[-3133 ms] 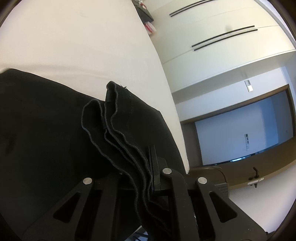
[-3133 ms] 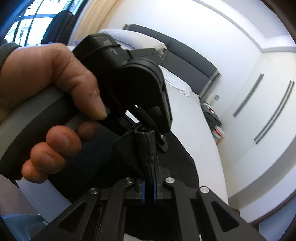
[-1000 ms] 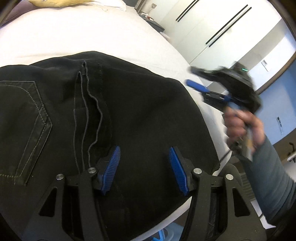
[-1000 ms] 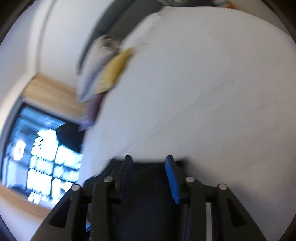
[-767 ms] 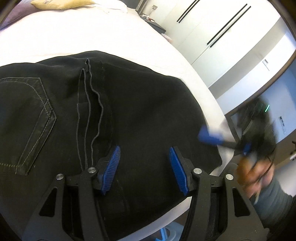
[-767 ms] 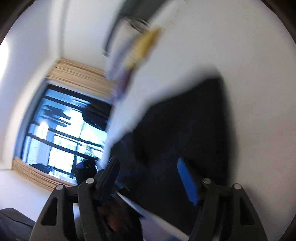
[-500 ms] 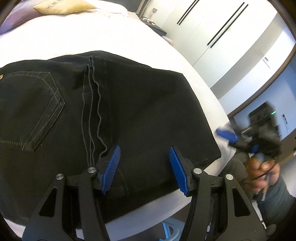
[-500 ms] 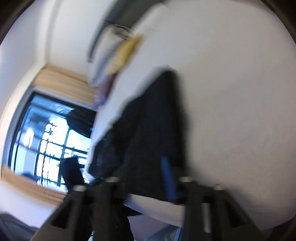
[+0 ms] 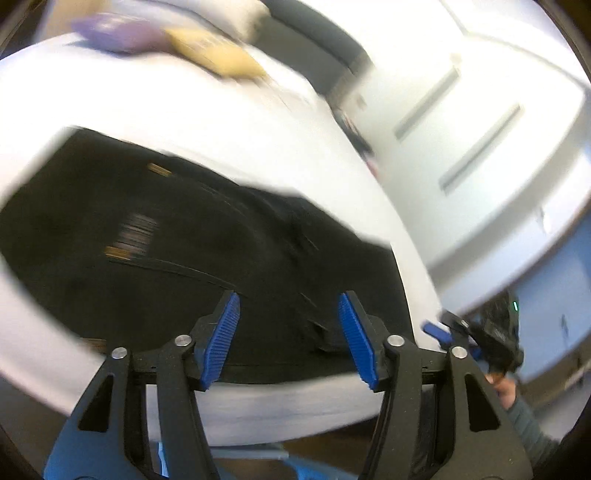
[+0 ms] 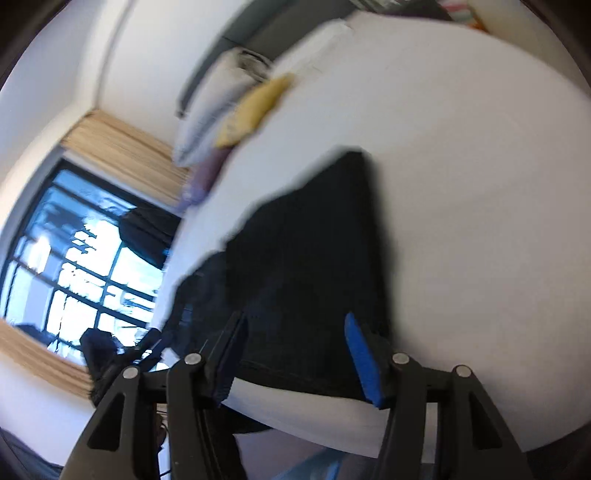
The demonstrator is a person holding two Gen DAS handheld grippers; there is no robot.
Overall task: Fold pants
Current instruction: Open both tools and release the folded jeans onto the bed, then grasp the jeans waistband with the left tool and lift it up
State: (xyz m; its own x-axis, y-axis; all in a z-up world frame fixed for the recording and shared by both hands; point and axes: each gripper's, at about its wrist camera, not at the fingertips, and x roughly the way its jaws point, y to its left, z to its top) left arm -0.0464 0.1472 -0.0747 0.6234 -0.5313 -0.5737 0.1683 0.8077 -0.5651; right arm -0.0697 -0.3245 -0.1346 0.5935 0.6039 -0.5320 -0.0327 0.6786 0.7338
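Observation:
Black folded pants [image 9: 192, 258] lie flat on the white bed [image 9: 221, 122] near its front edge. They also show in the right wrist view [image 10: 314, 266], blurred. My left gripper [image 9: 290, 338] is open and empty, just above the pants' near edge. My right gripper [image 10: 295, 354] is open and empty, over the near end of the pants. In the left wrist view the right gripper [image 9: 476, 339] shows in a hand off the bed's right corner.
Pillows, one yellow [image 9: 221, 55] and one purple [image 9: 118, 29], lie at the bed's head by a dark headboard. White wardrobes [image 9: 480, 129] stand to the right of the bed. A large window [image 10: 81, 258] with a beige blind is to the left.
Both grippers have let go of the pants, which now lie folded on the bed. Both have drawn back toward the bed's front edge, open. Both views are blurred by motion.

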